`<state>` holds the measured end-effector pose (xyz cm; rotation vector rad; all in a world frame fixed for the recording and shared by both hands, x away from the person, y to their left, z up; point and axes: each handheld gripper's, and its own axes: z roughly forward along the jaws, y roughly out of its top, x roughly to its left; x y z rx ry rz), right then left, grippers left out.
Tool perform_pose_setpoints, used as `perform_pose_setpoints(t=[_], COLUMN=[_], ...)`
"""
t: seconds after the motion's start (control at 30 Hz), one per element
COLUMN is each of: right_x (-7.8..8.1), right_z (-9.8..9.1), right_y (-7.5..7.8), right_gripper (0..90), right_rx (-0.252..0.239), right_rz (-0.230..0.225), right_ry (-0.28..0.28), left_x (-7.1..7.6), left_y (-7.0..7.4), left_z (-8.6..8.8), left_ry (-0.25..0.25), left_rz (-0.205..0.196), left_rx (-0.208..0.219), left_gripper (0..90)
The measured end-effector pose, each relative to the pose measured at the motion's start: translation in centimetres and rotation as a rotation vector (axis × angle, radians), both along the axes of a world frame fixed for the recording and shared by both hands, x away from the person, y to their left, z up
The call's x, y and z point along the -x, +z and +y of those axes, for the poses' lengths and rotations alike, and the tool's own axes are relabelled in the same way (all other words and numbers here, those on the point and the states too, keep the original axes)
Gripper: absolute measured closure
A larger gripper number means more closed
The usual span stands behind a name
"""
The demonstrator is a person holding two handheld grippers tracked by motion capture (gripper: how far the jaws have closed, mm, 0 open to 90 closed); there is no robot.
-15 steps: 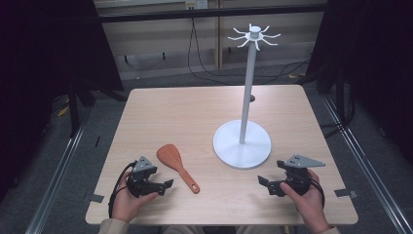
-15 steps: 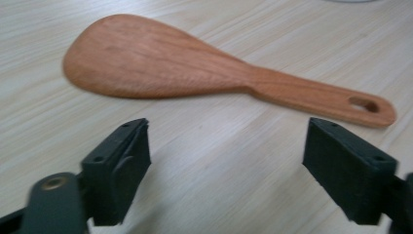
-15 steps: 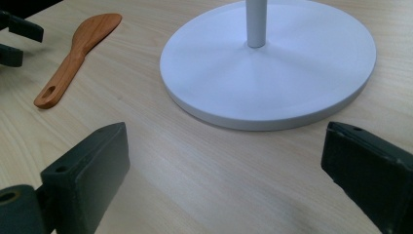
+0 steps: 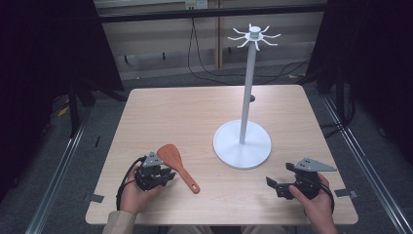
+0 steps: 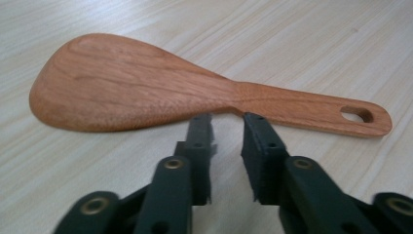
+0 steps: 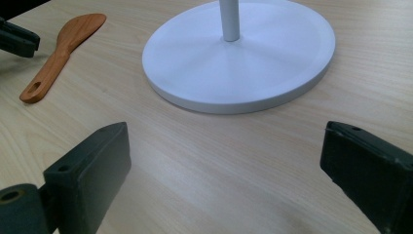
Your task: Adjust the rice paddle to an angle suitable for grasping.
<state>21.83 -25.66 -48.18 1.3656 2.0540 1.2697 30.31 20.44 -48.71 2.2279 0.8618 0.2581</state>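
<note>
Two grippers sat along the table's [image 4: 146, 105] near edge. The left gripper [image 4: 168, 175], near the front-left corner, had its jaws drawn close with only a narrow gap, nothing between them, their tips just at the neck of the one wooden rice paddle [image 4: 178, 165]. That paddle lay flat just beside it, handle toward the near edge. The right gripper [image 4: 278, 181], near the front-right corner, held its jaws wide apart over bare wood. Farther in, right of centre, stood one white hook stand [image 4: 242, 144], its hooks bare.
</note>
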Motion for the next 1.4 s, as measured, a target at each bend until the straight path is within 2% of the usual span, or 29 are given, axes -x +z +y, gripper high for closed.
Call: perform_pose_setpoints(t=[0.03, 0.1, 0.13, 0.17, 0.3, 0.43, 0.47, 0.53, 0.57, 0.6, 0.63, 0.7, 0.83, 0.87, 1.0, 1.17, 1.23, 1.3, 1.33, 1.4], right_x=[0.1, 0.3, 0.3, 0.4, 0.6, 0.7, 0.7, 0.7, 0.7, 0.7, 0.8, 0.7, 0.7, 0.7, 0.8, 1.0, 1.1, 1.1, 1.1, 1.2], right_z=[-0.1, -0.4, -0.4, -0.6, -0.8, -1.1, -1.1, -1.1, -1.1, -1.1, -1.1, -1.1, -1.1, -1.0, -1.2, -1.4, -1.4, -1.4, -1.3, -1.3], right_y=[0.0, 0.1, 0.2, 0.1, -0.1, 0.0, -0.1, -0.1, -0.1, -0.1, -0.1, -0.1, -0.2, -0.1, -0.1, -0.3, -0.2, -0.2, -0.2, -0.2], right_gripper=[4.1, 4.1, 4.1, 4.1, 4.1, 4.1, 4.1, 4.1, 4.1, 4.1, 4.1, 4.1, 4.1, 4.0, 4.1, 4.0, 4.0, 4.0, 4.0, 4.1], right_rx=[0.003, 0.002, 0.0, 0.001, 0.007, 0.002, 0.002, 0.003, 0.003, 0.002, 0.002, 0.0, 0.007, 0.0, -0.003, -0.002, -0.005, -0.003, -0.005, -0.005], right_rz=[-0.001, -0.008, -0.009, -0.01, -0.002, -0.004, -0.005, -0.004, -0.004, -0.004, -0.003, -0.004, -0.002, -0.003, 0.001, 0.007, 0.004, 0.005, 0.008, 0.005], right_ry=[-0.001, -0.012, -0.016, -0.023, -0.03, -0.037, -0.039, -0.04, -0.04, -0.041, -0.042, -0.04, -0.036, -0.035, -0.039, -0.04, -0.038, -0.039, -0.036, -0.037], left_x=[-0.1, -0.2, -0.3, -0.3, -0.6, -0.8, -0.8, -0.8, -0.7, -0.7, -0.7, -0.8, -1.0, -1.1, -1.6, -2.9, -3.3, -3.7, -4.0, -4.9], left_y=[0.1, 0.1, 0.2, 0.2, -0.1, -0.1, -0.2, -0.5, -0.5, -0.6, -0.6, -0.7, -0.9, -0.8, -0.9, -1.0, -1.1, -1.0, -1.0, -0.1], left_z=[0.0, -0.2, -0.3, -0.4, -1.0, -1.4, -1.5, -1.6, -1.6, -1.6, -1.7, -2.1, -3.1, -3.4, -4.5, -5.7, -6.0, -6.4, -6.5, -6.3], left_ry=[-0.003, -0.002, -0.016, -0.018, -0.036, -0.044, -0.048, -0.04, -0.043, -0.05, -0.057, -0.067, -0.09, -0.097, -0.109, -0.104, -0.103, -0.099, -0.099, -0.086], left_rz=[0.009, -0.001, 0.0, 0.017, 0.013, -0.007, 0.012, 0.012, 0.031, 0.027, 0.007, 0.016, 0.009, 0.005, 0.001, -0.015, -0.004, -0.004, 0.005, -0.012], left_rx=[-0.005, 0.009, -0.002, 0.002, -0.018, -0.022, -0.041, -0.069, -0.048, -0.04, -0.054, -0.038, -0.021, -0.033, -0.022, -0.019, -0.009, -0.018, -0.003, 0.033], left_gripper=[77.2, 80.4, 82.6, 86.4, 89.3, 89.7, 90.0, 90.0, 90.0, 90.0, 90.0, 90.0, 90.0, 89.8, 87.9, 86.7, 86.8, 86.8, 86.8, 86.9])
